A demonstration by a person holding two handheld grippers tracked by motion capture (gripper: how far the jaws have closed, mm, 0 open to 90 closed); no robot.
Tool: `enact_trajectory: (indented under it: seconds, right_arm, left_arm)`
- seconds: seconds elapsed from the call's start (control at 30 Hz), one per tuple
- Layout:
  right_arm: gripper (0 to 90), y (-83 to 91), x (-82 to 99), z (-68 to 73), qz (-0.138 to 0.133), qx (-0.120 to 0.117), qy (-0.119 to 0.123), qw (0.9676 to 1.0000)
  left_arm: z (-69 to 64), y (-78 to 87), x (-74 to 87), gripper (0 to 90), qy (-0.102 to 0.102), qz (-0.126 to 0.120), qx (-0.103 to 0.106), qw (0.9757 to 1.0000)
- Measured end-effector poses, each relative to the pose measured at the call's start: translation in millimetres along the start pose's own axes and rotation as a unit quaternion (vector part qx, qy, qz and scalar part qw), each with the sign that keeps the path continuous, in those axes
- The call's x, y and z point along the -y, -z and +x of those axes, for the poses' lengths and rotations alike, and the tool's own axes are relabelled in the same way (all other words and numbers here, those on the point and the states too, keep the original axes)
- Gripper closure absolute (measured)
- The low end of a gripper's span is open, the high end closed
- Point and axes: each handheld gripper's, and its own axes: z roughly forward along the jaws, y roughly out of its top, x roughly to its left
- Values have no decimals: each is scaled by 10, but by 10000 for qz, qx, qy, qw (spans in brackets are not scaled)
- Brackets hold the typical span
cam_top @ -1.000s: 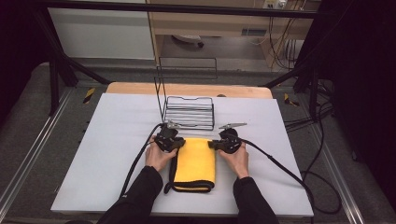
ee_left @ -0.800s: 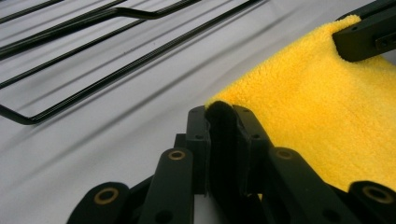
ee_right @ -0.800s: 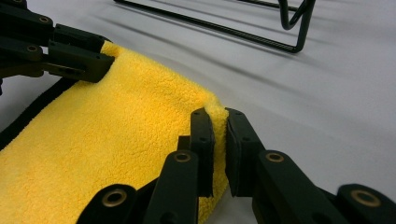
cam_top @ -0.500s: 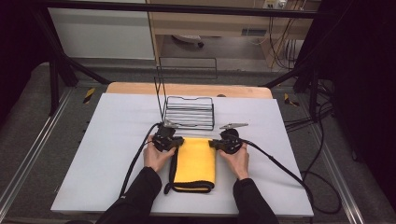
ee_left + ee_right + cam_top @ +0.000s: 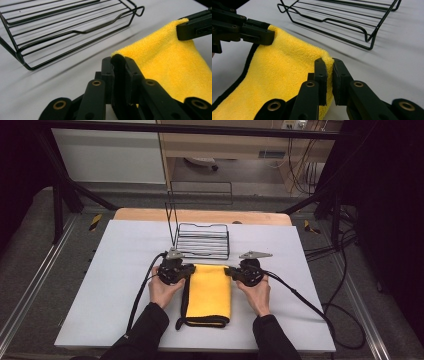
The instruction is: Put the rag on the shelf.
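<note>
A folded yellow cloth (image 5: pixel 209 292) with black trim lies on the white table between the two hands. My left gripper (image 5: pixel 188 269) is shut on its far left corner, and the black-trimmed edge (image 5: pixel 118 62) is pinched between the jaws. My right gripper (image 5: pixel 229 271) is shut on the far right corner, where the yellow edge (image 5: pixel 326 56) sits between nearly closed jaws. Each gripper view shows the other gripper gripping the opposite corner: the right gripper (image 5: pixel 194 25) and the left gripper (image 5: pixel 252 31). The far edge is raised a little off the table.
A black wire rack (image 5: pixel 202 240) stands just beyond the cloth with a tall wire handle at its left end. It is close ahead of both grippers (image 5: pixel 67 27) (image 5: pixel 352 20). Cables trail from each gripper towards the table's near corners. White table surface (image 5: pixel 115 270) extends left and right.
</note>
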Motion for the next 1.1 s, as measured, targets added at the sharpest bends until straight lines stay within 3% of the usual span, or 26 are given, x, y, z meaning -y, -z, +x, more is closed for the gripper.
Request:
enact_trajectory:
  seconds: [0.2,0.77,1.1]
  right_arm:
    - [838,108,-29,71,-178,-46,108,9998]
    - [837,353,-81,254,-683,-107,473,9965]
    - [838,504,-99,354,-949,-172,594,9936]
  left_arm:
    - [-10,89,-9,796,47,-148,58,9999]
    - [-154,404,-33,796,-144,-603,39,9981]
    - [-238,603,-29,796,-159,-984,105,9950]
